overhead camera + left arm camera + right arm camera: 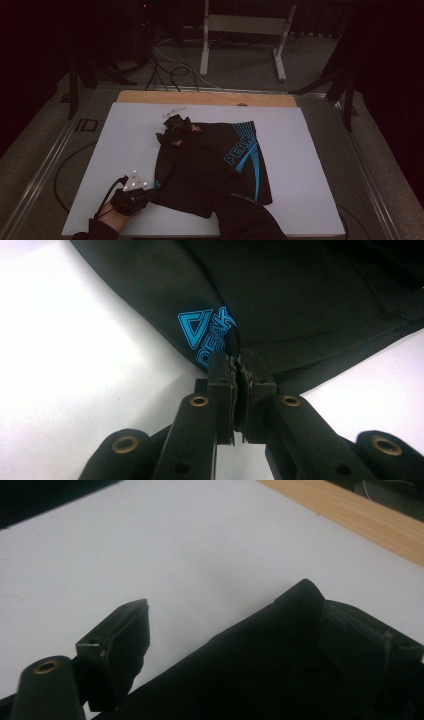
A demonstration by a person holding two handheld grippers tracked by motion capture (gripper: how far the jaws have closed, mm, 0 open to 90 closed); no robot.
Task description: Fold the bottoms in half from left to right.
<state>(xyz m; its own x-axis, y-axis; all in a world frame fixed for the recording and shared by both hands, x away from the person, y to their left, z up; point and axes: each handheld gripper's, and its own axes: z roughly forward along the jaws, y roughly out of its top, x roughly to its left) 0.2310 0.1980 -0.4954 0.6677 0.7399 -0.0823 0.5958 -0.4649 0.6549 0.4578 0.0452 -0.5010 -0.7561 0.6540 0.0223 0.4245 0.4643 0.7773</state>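
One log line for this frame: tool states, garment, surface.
left tool: shut on black shorts, near corner | right tool: open, at far edge, fabric between jaws, no pinch | surface: white board

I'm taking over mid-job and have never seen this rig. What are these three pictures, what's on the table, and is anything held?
There is no robot arm here: a person holds a two-jaw tool in each hand. The high view looks down on the table from above the person; the other two come from cameras riding on each tool, looking along its black jaws.

On the white board lies a pair of black shorts with blue print.

The left tool, at the near left, is shut on the shorts' edge; its own view shows the jaws pinching the cloth beside the blue logo.

The right tool is at the far end of the shorts. Its jaws stand open: one jaw over the bare board, the other at the cloth's edge, nothing gripped yet.
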